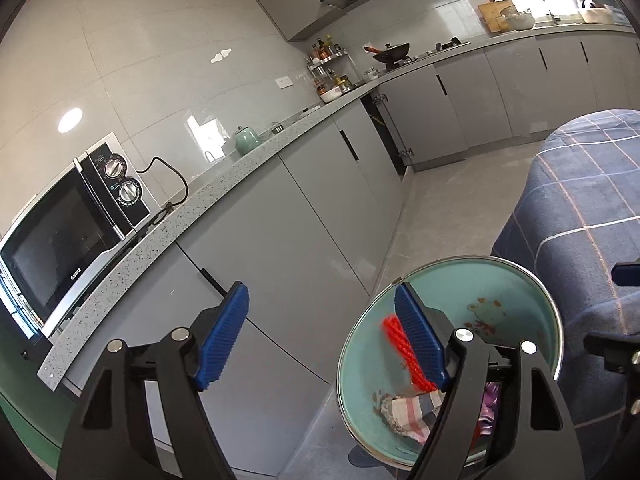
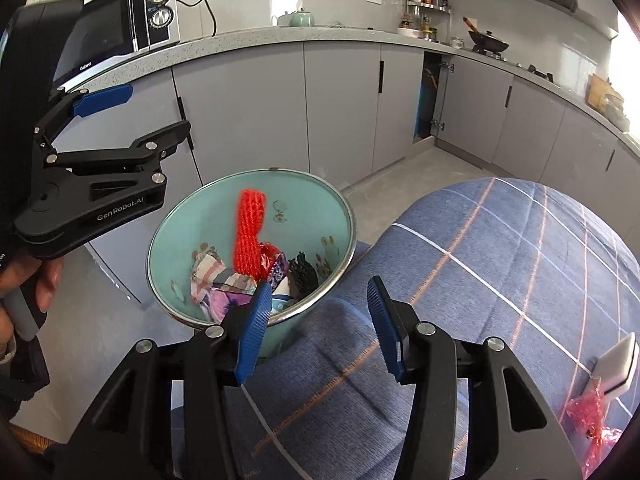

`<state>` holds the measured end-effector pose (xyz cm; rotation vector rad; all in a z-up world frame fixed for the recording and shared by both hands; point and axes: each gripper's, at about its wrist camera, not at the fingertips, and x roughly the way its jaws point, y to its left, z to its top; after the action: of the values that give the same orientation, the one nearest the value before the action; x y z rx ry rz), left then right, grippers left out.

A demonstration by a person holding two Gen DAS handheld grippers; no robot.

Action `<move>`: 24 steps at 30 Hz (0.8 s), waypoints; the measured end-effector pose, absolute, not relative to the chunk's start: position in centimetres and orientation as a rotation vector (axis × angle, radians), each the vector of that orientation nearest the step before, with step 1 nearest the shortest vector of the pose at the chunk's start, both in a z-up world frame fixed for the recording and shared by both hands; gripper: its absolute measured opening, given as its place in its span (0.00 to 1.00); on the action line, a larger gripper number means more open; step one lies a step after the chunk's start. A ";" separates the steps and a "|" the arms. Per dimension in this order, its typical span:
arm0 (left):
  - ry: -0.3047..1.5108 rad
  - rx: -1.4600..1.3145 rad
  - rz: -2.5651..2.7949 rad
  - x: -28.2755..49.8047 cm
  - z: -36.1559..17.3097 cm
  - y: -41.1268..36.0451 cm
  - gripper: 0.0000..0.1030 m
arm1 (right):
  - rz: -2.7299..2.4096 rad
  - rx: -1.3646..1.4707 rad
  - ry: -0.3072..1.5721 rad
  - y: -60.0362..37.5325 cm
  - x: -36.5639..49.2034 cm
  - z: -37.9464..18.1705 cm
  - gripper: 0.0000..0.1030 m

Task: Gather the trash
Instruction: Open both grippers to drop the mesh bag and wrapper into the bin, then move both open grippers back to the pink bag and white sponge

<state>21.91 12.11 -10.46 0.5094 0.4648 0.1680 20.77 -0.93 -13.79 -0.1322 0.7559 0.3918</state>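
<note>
A teal bin (image 2: 320,216) with a metal rim stands on the floor against the blue plaid-covered table (image 2: 500,280). In it lie a red net (image 2: 250,232), a striped cloth (image 2: 208,276), purple wrappers (image 2: 224,300) and a black piece (image 2: 302,276). My right gripper (image 2: 320,328) is open and empty over the table edge beside the bin. My left gripper (image 1: 320,336) is open and empty, up and left of the bin (image 1: 516,304); it also shows in the right wrist view (image 2: 156,114). A red plastic wrapper (image 2: 592,420) and a white sponge (image 2: 616,364) lie on the table at right.
Grey kitchen cabinets (image 2: 340,108) run along the wall under a speckled counter (image 1: 224,184) with a microwave (image 1: 68,240), a green teapot (image 1: 247,140), a spice rack (image 1: 332,72) and a wok (image 1: 392,51). One cabinet door (image 2: 430,100) stands ajar. Grey floor (image 1: 452,208) lies between.
</note>
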 end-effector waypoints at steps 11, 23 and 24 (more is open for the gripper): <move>0.410 0.493 0.191 20.6 -8.4 12.0 0.94 | 0.328 -0.129 0.710 -4.8 18.3 -12.0 0.54; 0.400 0.544 0.079 19.1 -8.6 5.7 0.95 | 0.157 -0.103 0.667 -14.2 14.0 -10.4 0.58; 0.402 0.547 0.069 19.0 -8.7 5.2 0.95 | 0.144 -0.100 0.667 -14.8 13.7 -10.5 0.58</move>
<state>19.02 5.20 -8.66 0.5470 0.4015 0.0691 13.67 -14.83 -10.46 -0.0999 0.6672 0.1441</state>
